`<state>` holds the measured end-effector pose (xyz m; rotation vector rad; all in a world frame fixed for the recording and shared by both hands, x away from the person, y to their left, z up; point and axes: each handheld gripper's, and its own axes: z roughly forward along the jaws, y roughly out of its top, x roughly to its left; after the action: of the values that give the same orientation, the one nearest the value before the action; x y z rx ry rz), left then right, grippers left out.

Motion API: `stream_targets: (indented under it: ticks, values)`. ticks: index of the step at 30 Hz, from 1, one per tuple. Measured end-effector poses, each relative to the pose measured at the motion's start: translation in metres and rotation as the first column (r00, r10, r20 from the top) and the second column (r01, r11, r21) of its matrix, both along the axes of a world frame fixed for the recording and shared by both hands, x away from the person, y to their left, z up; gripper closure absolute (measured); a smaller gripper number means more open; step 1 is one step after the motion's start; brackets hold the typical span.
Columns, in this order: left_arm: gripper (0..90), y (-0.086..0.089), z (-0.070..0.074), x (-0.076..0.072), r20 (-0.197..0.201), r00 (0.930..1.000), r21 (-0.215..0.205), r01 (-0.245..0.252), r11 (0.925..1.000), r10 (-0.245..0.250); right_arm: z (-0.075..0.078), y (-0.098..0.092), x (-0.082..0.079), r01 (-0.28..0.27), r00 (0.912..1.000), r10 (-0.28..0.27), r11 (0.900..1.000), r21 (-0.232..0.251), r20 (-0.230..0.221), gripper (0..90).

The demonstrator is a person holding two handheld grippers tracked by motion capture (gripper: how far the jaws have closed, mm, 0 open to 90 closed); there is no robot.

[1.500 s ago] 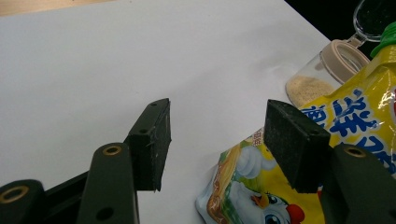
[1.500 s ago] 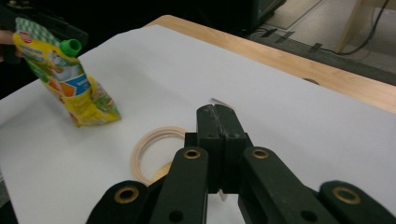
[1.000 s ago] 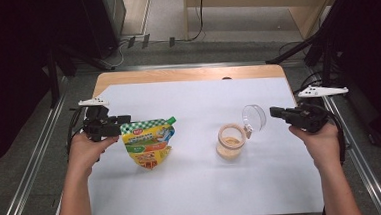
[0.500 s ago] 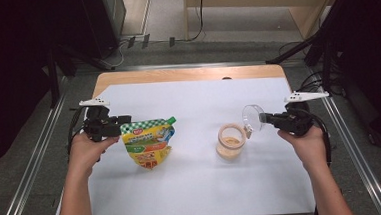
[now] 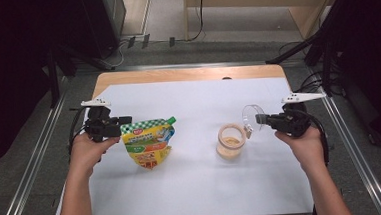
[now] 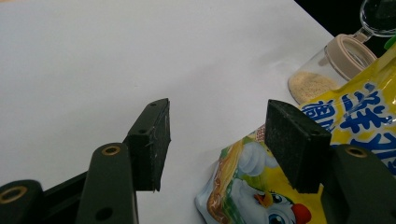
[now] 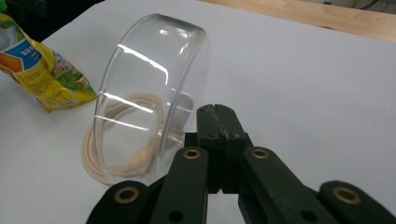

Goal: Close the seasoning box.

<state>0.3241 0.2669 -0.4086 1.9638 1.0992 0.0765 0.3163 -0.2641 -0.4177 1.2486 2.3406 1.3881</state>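
A yellow and green standing pouch [image 5: 148,140] leans on the white sheet at the left. My left gripper [image 5: 122,125] is at the pouch's upper left corner. In the left gripper view its jaws [image 6: 215,116] stand apart and the pouch [image 6: 327,135] lies just under and beside the right-hand jaw, not pressed. Right of centre stands a clear jar [image 5: 229,141] with a beige rim and pale grains inside, its clear hinged lid [image 5: 251,116] flipped up. My right gripper [image 5: 259,119] is shut and empty, its tip [image 7: 217,112] right behind that lid [image 7: 144,93].
The white sheet [image 5: 198,187] covers most of a wooden table [image 5: 186,75]. Metal rails [image 5: 32,167] run along both sides, and dark stands and cables sit at the far corners. A cable trails from each gripper toward the table edges.
My right gripper has moved left and slightly down, from the table's right edge up to the jar's raised lid. The left gripper and the pouch have kept still.
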Motion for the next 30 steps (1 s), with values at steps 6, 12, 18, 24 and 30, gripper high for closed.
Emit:
stream_targets:
  ticks: [6,12,18,24,30]
  values:
    - [41.9,0.000,-0.001,0.001,-0.005,1.0000,0.005,-0.004,1.0000,0.004,0.003,0.004,-0.002,-0.014,0.9999,0.014,1.000,-0.001,0.007,90.0]
    - [41.8,-0.001,-0.003,0.001,-0.012,0.9999,0.001,-0.006,1.0000,0.006,0.005,0.011,-0.005,-0.038,0.9991,0.038,0.999,-0.002,0.017,90.0]
    - [41.8,0.000,-0.004,0.001,-0.016,0.9998,0.003,-0.009,1.0000,0.009,0.004,0.024,-0.007,-0.079,0.9967,0.079,0.997,-0.011,0.020,90.0]
    - [41.8,0.001,-0.004,0.001,-0.017,0.9998,0.004,-0.009,0.9999,0.009,0.003,0.033,-0.009,-0.102,0.9943,0.103,0.994,-0.032,0.026,90.0]
    - [41.6,0.000,-0.006,0.001,-0.018,0.9998,0.004,-0.012,0.9999,0.012,0.001,0.031,-0.008,-0.094,0.9947,0.096,0.994,-0.049,0.037,77.1]
